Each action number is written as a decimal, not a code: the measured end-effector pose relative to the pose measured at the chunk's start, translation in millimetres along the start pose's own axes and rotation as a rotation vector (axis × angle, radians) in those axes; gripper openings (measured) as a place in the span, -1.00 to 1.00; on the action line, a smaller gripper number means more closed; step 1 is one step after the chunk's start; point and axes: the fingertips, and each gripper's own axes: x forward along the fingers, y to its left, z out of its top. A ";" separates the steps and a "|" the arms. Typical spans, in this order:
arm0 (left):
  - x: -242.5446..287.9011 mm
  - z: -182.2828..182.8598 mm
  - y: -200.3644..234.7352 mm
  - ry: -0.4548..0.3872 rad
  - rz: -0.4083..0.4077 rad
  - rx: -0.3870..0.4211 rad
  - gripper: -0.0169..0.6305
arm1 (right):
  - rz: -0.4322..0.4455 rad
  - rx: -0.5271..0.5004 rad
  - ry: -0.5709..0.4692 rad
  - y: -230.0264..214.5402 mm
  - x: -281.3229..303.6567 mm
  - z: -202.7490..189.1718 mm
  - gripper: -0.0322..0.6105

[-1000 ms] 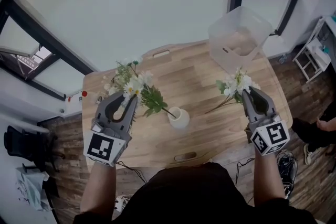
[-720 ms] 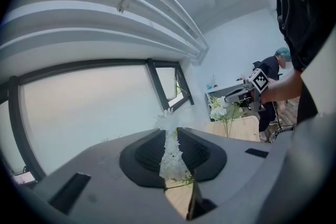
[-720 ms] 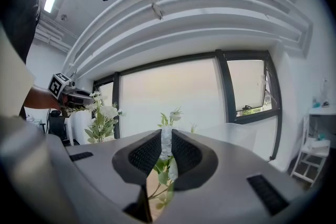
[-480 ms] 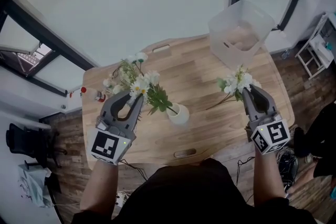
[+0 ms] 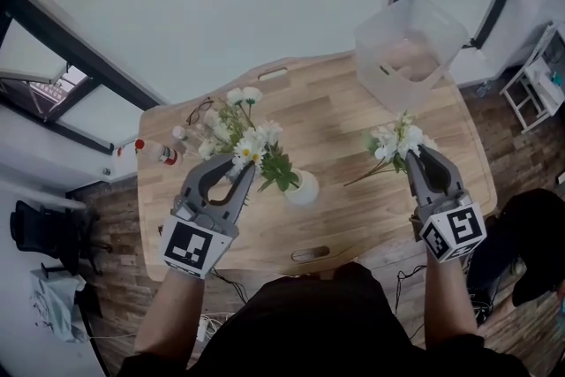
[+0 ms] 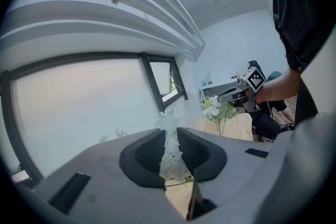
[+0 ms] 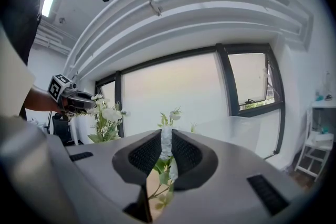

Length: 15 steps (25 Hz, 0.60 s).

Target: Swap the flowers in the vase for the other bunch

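The head camera is looking steeply down from above the person onto the table (image 5: pixel 353 124), taking in the left gripper (image 5: pixel 246 169) and the right gripper (image 5: pixel 413 154). Each gripper camera is sitting close behind its own jaws, facing roughly level toward the windows (image 7: pixel 173 97), and is catching the opposite gripper off to one side.

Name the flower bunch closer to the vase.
The left bunch, held by the left gripper: its leaves overlap the white vase. The right bunch is well clear.

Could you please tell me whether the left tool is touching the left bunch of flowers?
Touching. The left gripper view shows the left tool closed on the left bunch of flowers, with the white blossoms pressed between both pads.
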 end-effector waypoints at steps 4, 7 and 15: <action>2.5 -5.1 -7.6 0.007 -0.012 -0.009 -0.74 | 0.004 0.007 0.009 2.1 -1.5 -5.5 -0.66; 4.5 -11.1 -13.6 0.014 -0.023 -0.014 -0.74 | 0.004 0.013 0.018 3.1 -3.1 -12.2 -0.66; 8.6 -18.5 -24.2 0.021 -0.048 -0.032 -0.74 | -0.001 0.025 0.041 8.4 -9.6 -23.4 -0.66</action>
